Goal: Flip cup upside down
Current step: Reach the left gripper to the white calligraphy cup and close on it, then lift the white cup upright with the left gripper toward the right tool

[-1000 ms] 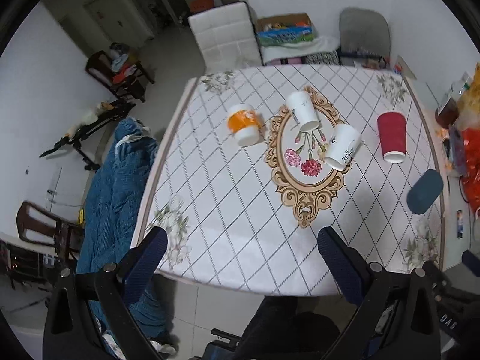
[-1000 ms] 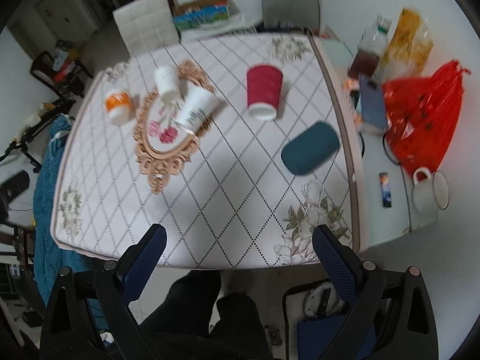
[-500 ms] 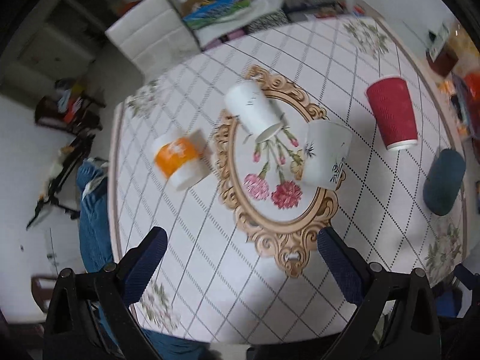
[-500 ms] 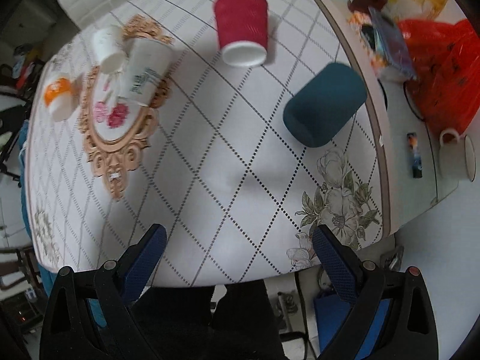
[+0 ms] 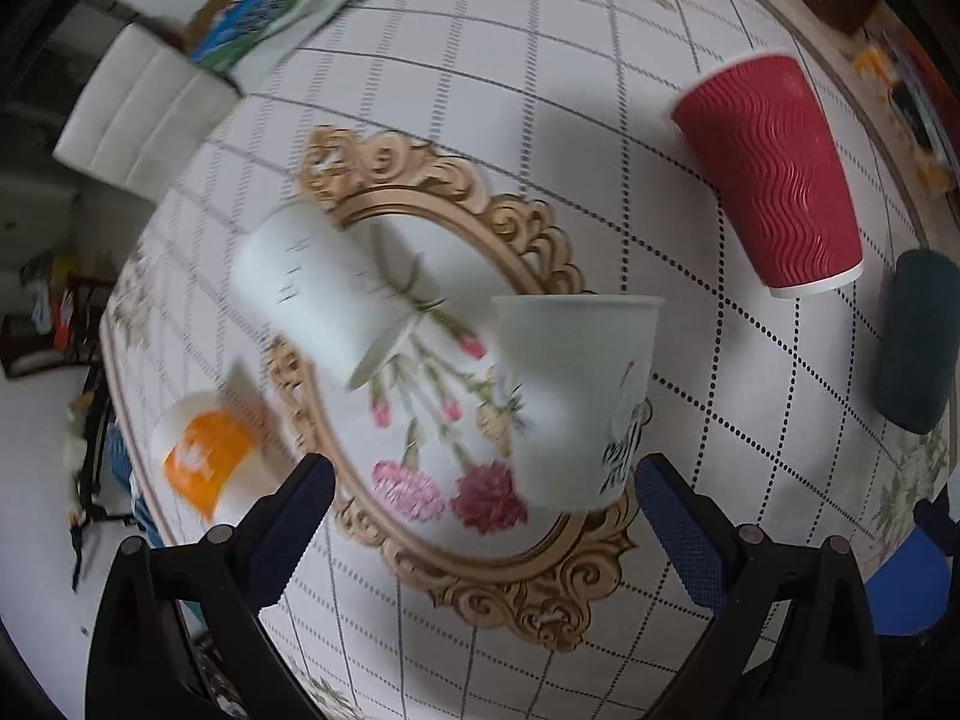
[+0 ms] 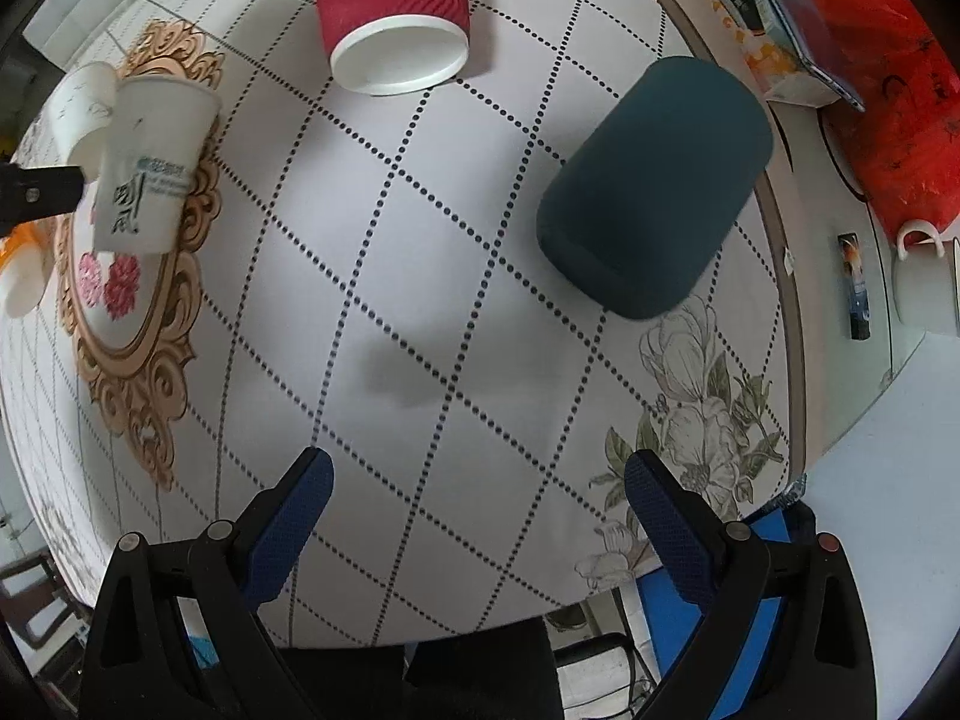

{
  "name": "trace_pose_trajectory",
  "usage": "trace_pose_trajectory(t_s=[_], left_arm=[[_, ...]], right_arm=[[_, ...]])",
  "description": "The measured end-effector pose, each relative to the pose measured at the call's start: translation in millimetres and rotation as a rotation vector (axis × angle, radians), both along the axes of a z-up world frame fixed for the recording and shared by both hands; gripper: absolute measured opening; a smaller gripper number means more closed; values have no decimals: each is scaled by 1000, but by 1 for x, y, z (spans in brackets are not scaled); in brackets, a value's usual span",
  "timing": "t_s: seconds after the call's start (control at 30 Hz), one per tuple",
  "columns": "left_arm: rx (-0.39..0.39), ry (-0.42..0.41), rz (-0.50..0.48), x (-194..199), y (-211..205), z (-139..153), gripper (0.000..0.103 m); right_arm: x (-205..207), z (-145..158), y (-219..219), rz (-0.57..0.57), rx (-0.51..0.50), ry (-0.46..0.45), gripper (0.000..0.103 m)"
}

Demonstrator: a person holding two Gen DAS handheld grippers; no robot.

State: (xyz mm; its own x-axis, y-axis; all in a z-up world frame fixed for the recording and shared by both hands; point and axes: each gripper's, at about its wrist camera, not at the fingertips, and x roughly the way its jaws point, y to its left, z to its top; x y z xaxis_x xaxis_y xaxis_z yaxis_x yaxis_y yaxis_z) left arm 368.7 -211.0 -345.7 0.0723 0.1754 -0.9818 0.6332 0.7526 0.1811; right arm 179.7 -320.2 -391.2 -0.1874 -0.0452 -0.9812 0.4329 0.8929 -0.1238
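Note:
A white paper cup with black and green print (image 5: 576, 402) stands on the table's gold-framed flower motif (image 5: 456, 480); it also shows in the right wrist view (image 6: 150, 168). My left gripper (image 5: 480, 510) is open just in front of it, jaws wide, not touching. A plain white cup (image 5: 318, 288), an orange-and-white cup (image 5: 210, 462) and a red ribbed cup (image 5: 774, 174) stand around it. My right gripper (image 6: 474, 510) is open and empty over the table's front right part, with the red cup (image 6: 393, 6) far ahead.
A dark teal oblong case (image 6: 654, 186) lies on the table right of the red cup. Past the right edge are a red plastic bag (image 6: 888, 78), a white mug (image 6: 924, 276) and boxes. A white chair (image 5: 144, 120) stands behind the table.
Both grippers have moved forward and down toward the table. The left one closed in on the printed white cup; the right one came in over the front right of the table.

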Motion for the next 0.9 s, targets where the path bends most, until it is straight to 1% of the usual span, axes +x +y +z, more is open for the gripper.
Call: trace_pose_trajectory(t_s=[0.17,0.3,0.37,0.4,0.5,0.57,0.63,0.77,0.9], left_arm=[[-12,50,-42,6,-16,-18,102],[-21,62,-83,7,-27,-27,102],[-24,69,-99,7,-31,-30,93],[-27,76,-106,7,-33,-32,91],[-38,80,-119,9,-39,-36,89],[-45,83,-130,9,-43,-38,71],[-41,92,-136,12,-47,-42,65],[-38,80,-150,18,-47,-49,63],[-47,63,-150,17,-46,-50,62]], right_arm=[[11,-9,2,-8,-8,21,100],[14,-11,-1,-20,-13,41,100],[14,-14,-3,-21,-17,46,100],[15,-14,-3,-22,-20,50,100],[17,-16,-7,-29,-23,58,100],[17,-16,-7,-32,-29,61,100],[19,-17,-7,-36,-32,65,100],[20,-11,-17,-45,-40,67,100],[18,-4,-20,-54,-50,58,100]])
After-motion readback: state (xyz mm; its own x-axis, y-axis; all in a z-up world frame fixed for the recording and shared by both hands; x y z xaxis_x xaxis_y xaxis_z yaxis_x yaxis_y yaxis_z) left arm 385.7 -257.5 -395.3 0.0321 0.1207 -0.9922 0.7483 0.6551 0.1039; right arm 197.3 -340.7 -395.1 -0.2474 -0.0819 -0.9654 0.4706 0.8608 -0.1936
